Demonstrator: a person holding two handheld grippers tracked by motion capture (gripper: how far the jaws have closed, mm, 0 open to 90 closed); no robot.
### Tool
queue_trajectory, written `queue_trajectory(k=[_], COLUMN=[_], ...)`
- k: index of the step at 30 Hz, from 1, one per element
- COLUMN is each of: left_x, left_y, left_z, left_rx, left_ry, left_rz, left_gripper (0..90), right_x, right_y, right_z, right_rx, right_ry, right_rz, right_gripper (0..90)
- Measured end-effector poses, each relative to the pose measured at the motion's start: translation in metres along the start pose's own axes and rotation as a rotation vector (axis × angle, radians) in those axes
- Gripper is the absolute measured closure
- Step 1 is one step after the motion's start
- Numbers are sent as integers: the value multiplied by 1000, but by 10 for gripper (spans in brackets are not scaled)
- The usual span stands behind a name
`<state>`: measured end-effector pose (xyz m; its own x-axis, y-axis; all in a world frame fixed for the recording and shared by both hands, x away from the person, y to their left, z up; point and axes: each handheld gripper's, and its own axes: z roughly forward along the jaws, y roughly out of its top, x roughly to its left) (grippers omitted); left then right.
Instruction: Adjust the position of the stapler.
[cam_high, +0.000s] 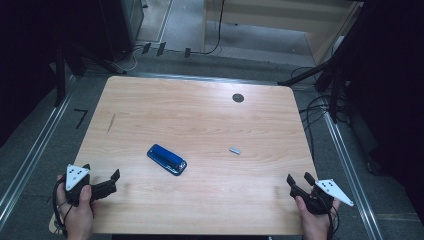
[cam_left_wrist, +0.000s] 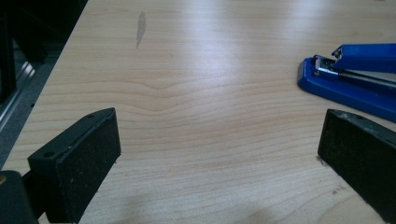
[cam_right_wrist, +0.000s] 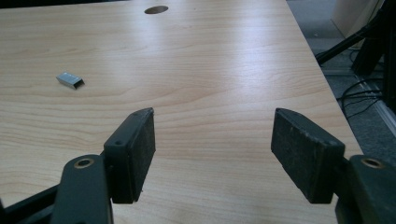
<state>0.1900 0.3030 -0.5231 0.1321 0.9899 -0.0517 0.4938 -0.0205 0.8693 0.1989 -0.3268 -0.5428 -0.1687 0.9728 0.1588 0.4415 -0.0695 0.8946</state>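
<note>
Stapler is lying mid-table, long axis running slantwise, nearer my left gripper than my right gripper. Both are hovering with jaws spread, empty; staples are sitting ahead of the right.

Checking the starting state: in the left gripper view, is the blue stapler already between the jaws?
No. The stapler lies on the table beyond the open left hand-held gripper, with bare wood between the jaws.

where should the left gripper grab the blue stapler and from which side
Probably across its two long sides at mid-body, coming from above. The blue stapler lies flat on the table, slanted, so its narrow width should fit between the open left gripper, turned to match that slant. Its top arm gapes at one end; avoid that end.
</note>
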Motion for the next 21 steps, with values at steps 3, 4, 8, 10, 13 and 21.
queue_trajectory(k=[3,4,8,10,13,21], left_x=[-1,-1,4,7,6,5], left_y=[0,0,1,2,2,2], left_z=[1,1,2,3,3,4], left_rx=[3,8,16,20,23,28], left_ry=[-2,-2,-24,-25,-23,-20], left_rz=[11,7,-30,-58,-55,-37], left_gripper=[0,0,0,0,0,0], right_x=[3,6,15,27,42,96], right_y=[0,0,0,4,12,37], right_z=[0,1,4,6,7,15], right_rx=[8,20,27,37,32,94], right_ry=[14,19,45,81,135,252], right_rz=[-32,-48,-58,-99,-114,-234], right_gripper=[332,348,379,405,437,448])
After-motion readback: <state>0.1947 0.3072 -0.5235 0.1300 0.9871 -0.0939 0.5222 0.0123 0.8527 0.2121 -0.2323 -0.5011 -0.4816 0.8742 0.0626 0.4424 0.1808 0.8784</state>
